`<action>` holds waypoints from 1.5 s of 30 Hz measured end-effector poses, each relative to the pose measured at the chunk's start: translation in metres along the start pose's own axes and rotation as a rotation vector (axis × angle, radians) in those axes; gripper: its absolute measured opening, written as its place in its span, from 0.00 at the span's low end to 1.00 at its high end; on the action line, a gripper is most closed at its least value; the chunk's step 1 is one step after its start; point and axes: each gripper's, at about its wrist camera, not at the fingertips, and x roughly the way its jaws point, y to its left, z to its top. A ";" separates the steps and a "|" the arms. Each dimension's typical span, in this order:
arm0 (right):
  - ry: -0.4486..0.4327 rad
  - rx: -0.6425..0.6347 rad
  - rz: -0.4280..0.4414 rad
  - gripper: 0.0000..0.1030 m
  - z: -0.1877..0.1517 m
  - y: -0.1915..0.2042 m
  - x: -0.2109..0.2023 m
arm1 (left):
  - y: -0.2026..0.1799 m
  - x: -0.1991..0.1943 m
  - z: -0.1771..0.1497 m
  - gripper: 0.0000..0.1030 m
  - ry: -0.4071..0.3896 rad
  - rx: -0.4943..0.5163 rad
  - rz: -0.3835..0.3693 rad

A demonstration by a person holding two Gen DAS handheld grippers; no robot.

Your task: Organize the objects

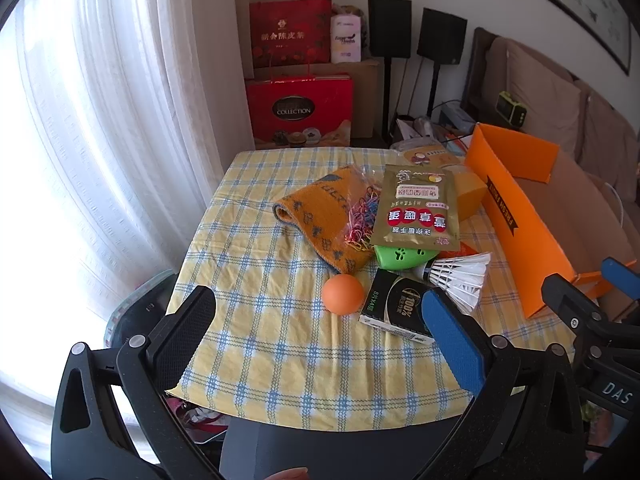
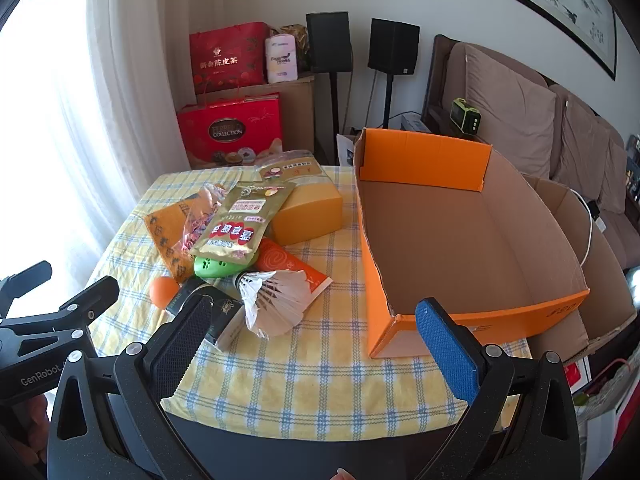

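A pile lies on the yellow checked tablecloth (image 1: 260, 340): an orange ball (image 1: 343, 294), a white shuttlecock (image 1: 460, 276), a dark carton (image 1: 394, 308), a green plastic piece (image 1: 400, 258), a gold pouch (image 1: 416, 210), an orange towel (image 1: 316, 216) and a bag of coloured bands (image 1: 360, 212). An empty orange cardboard box (image 2: 424, 160) stands to the right of the pile. My left gripper (image 1: 317, 296) hovers open before the ball and carton, holding nothing. My right gripper (image 2: 314, 305) is open too, between the shuttlecock (image 2: 272, 300) and the box's near corner.
A yellow box (image 2: 308, 212) and an orange packet (image 2: 292, 268) sit in the pile. Behind the table are red gift bags (image 2: 232, 128) and two black speakers (image 2: 394, 44). A sofa (image 2: 520, 108) runs along the right, a white curtain (image 1: 100, 120) along the left.
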 end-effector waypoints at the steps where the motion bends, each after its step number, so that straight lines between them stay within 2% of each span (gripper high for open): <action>1: 0.000 0.000 0.000 1.00 0.000 0.000 0.000 | 0.000 0.000 0.000 1.00 0.001 0.000 0.000; 20: 0.003 -0.013 0.003 1.00 -0.001 0.001 0.002 | 0.000 0.003 -0.001 1.00 -0.002 0.005 0.000; 27: 0.016 -0.052 0.030 1.00 0.002 -0.001 0.011 | 0.008 0.002 0.008 1.00 -0.064 -0.001 -0.089; 36: 0.015 -0.029 0.106 1.00 0.018 -0.011 0.023 | 0.028 0.021 0.023 1.00 -0.050 -0.050 -0.130; 41: -0.012 -0.029 0.132 0.93 0.035 -0.010 0.025 | 0.028 0.032 0.035 0.94 -0.036 -0.041 -0.197; 45: -0.002 -0.038 0.166 0.80 0.051 -0.006 0.033 | 0.022 0.045 0.050 0.84 -0.013 -0.028 -0.291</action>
